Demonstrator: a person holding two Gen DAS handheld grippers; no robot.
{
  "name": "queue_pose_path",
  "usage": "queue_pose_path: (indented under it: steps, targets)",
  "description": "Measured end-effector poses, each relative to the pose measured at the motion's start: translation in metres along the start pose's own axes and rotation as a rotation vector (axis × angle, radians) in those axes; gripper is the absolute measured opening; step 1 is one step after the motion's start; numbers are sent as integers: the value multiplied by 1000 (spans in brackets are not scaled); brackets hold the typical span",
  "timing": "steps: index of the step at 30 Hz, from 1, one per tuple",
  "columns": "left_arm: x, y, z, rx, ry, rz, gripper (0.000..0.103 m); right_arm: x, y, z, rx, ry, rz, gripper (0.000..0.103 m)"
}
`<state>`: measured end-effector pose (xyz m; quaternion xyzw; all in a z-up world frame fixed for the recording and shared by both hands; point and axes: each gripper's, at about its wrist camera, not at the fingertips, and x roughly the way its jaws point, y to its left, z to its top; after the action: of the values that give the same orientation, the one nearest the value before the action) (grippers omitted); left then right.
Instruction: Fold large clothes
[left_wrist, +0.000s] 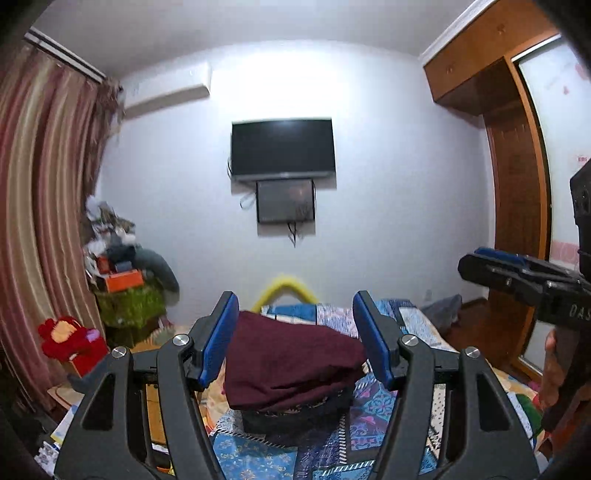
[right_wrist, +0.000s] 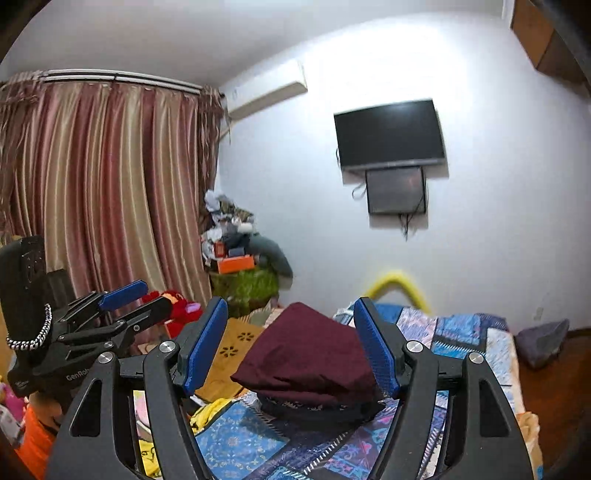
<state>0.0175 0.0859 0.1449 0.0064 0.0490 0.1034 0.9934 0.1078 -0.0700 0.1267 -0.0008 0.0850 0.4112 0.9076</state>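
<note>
Both my grippers, left (left_wrist: 295, 341) and right (right_wrist: 293, 345), hang with jaws apart and empty above the patchwork bedspread (right_wrist: 236, 439), where the folded maroon garment (left_wrist: 291, 365) sits atop a dark folded piece (right_wrist: 317, 408).

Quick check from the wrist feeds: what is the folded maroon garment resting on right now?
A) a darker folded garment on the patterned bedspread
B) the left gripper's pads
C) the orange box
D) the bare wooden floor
A: the maroon garment lies on a dark folded garment on the patterned bedspread, with neither gripper touching it.
</note>
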Motion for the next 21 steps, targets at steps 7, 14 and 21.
queue_pose_path:
  steps: [7,14,21]
  targets:
    - [-37,-14,-15,-40,-50,15,77,-14,7,-21,-4,-44,-48,75]
    - [-47,-15,-23,-75,-52,44,100,-23,7,-30,2,-66,-152,103]
    - [-50,-24,-30,-77,-47,68,102,-18,6,-30,12,-48,-159,103]
